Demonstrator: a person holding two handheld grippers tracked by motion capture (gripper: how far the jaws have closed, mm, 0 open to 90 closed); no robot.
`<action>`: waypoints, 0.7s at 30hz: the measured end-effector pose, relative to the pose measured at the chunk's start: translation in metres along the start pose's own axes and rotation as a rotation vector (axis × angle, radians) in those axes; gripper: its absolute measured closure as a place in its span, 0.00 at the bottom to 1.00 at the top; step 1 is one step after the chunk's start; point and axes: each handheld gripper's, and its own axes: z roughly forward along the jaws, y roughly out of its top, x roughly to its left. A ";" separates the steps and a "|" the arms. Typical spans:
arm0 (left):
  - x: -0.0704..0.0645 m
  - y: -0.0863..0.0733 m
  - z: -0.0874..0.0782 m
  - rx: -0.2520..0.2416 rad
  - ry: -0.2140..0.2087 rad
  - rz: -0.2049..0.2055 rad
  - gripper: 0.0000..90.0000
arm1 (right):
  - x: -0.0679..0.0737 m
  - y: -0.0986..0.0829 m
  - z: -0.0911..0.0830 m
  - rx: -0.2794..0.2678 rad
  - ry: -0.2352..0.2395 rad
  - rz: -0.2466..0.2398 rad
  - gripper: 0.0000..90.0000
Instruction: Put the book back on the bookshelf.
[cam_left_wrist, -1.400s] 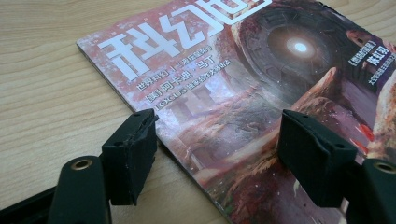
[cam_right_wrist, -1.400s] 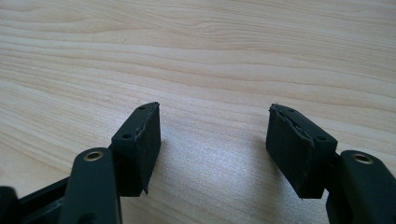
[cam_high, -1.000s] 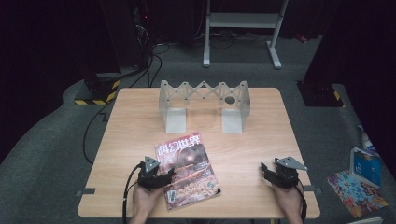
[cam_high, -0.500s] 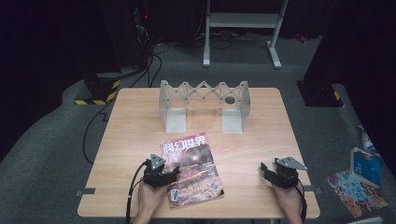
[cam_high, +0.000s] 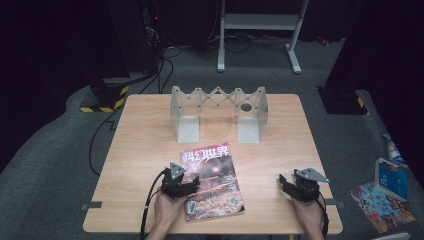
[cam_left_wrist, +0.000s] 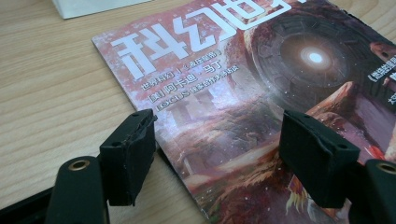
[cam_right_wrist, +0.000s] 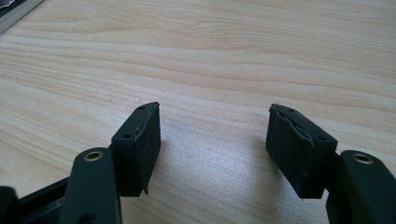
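A magazine (cam_high: 212, 182) with a reddish science-fiction cover lies flat on the wooden table (cam_high: 150, 145), near its front edge. My left gripper (cam_high: 187, 187) is at the magazine's left edge. In the left gripper view the left gripper (cam_left_wrist: 217, 140) is open: one jaw stands beside the magazine's (cam_left_wrist: 261, 93) edge and the other over its cover. My right gripper (cam_high: 285, 186) rests near the front right of the table. In the right gripper view the right gripper (cam_right_wrist: 215, 130) is open over bare wood, with nothing between its jaws.
A white folding rack (cam_high: 218, 107) on two block feet stands across the back middle of the table; one foot (cam_left_wrist: 93, 7) shows beyond the magazine. On the floor at the right lie a blue box (cam_high: 392, 177) and a colourful booklet (cam_high: 382, 207).
My left gripper has shifted a little to the right, and the magazine has slid slightly right with it. The right gripper has stayed put.
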 end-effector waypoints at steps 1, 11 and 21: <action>-0.002 0.001 0.002 0.000 -0.003 0.003 0.30 | 0.000 0.000 0.000 0.000 0.000 0.000 0.39; -0.010 0.007 0.009 -0.003 -0.019 0.025 0.30 | 0.000 0.000 0.000 0.000 0.001 -0.001 0.39; -0.016 0.012 0.016 -0.002 -0.030 0.036 0.29 | 0.000 0.000 0.000 0.000 0.002 -0.002 0.39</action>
